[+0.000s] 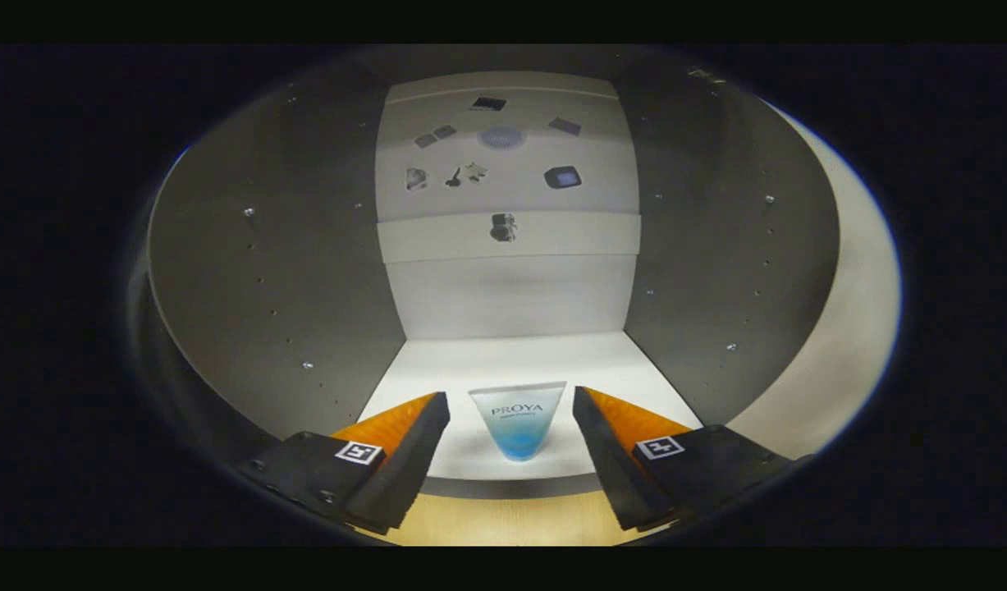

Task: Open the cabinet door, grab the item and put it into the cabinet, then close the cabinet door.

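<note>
A white-and-blue cosmetic tube (519, 420) stands on its cap on the white cabinet floor (511, 361), just inside the front edge. My gripper (511, 419) is open, its orange-and-black fingers (405, 439) on either side of the tube with a gap on both sides, touching nothing. The cabinet is open: grey side walls (273, 287) run back to a white rear panel (511, 287).
The rear panel carries several small dark marks (503, 227) and stickers higher up. A pale door or outer edge (848, 328) curves along the right side. A wooden surface (503, 521) lies below the cabinet's front lip, under the fingers.
</note>
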`<act>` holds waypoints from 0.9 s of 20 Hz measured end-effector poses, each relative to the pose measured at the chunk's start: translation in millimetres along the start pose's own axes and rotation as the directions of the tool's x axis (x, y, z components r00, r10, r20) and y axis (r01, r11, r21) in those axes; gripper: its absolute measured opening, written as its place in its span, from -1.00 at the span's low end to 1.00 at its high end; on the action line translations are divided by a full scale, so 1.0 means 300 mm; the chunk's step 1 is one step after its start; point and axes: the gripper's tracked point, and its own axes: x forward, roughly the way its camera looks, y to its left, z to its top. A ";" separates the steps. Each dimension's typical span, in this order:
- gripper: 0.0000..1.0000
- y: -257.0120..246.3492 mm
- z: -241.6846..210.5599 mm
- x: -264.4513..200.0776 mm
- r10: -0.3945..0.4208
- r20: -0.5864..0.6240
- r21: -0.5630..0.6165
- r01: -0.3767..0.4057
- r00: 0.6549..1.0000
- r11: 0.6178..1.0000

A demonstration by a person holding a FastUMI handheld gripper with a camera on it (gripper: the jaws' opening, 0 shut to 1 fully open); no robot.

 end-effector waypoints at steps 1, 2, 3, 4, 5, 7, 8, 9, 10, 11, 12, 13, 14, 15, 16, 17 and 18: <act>0.99 0.004 0.005 -0.034 0.002 0.027 -0.001 -0.002 1.000 1.000; 0.98 0.006 0.008 -0.076 0.003 0.049 -0.006 -0.002 0.999 1.000; 0.98 0.006 0.004 -0.119 0.003 0.069 -0.010 -0.003 0.998 1.000; 0.99 0.011 -0.001 -0.166 0.007 0.089 -0.009 -0.006 0.996 1.000; 0.99 0.016 -0.010 -0.212 0.010 0.105 -0.007 -0.010 0.994 1.000; 0.98 0.016 -0.034 -0.312 0.013 0.135 0.002 -0.014 0.991 1.000; 0.98 0.012 -0.045 -0.363 0.013 0.151 0.007 -0.014 0.988 1.000; 0.98 0.009 -0.059 -0.413 0.012 0.164 0.009 -0.013 0.986 1.000; 0.98 0.003 -0.074 -0.468 0.009 0.180 0.008 -0.011 0.984 1.000; 0.98 -0.009 -0.089 -0.521 0.002 0.195 0.007 -0.003 0.981 1.000; 0.98 -0.020 -0.108 -0.569 -0.007 0.205 0.006 0.006 0.979 1.000; 0.97 -0.031 -0.134 -0.618 -0.015 0.208 0.014 0.013 0.978 1.000; 0.98 -0.041 -0.157 -0.669 -0.023 0.216 0.029 0.017 0.976 0.999; 0.98 -0.044 -0.180 -0.718 -0.025 0.221 0.041 0.017 0.975 0.999; 0.98 -0.047 -0.209 -0.758 -0.026 0.227 0.049 0.015 0.974 0.999; 0.97 -0.053 -0.230 -0.805 -0.029 0.232 0.049 0.018 0.972 0.999; 0.98 -0.064 -0.253 -0.853 -0.033 0.236 0.045 0.023 0.971 0.999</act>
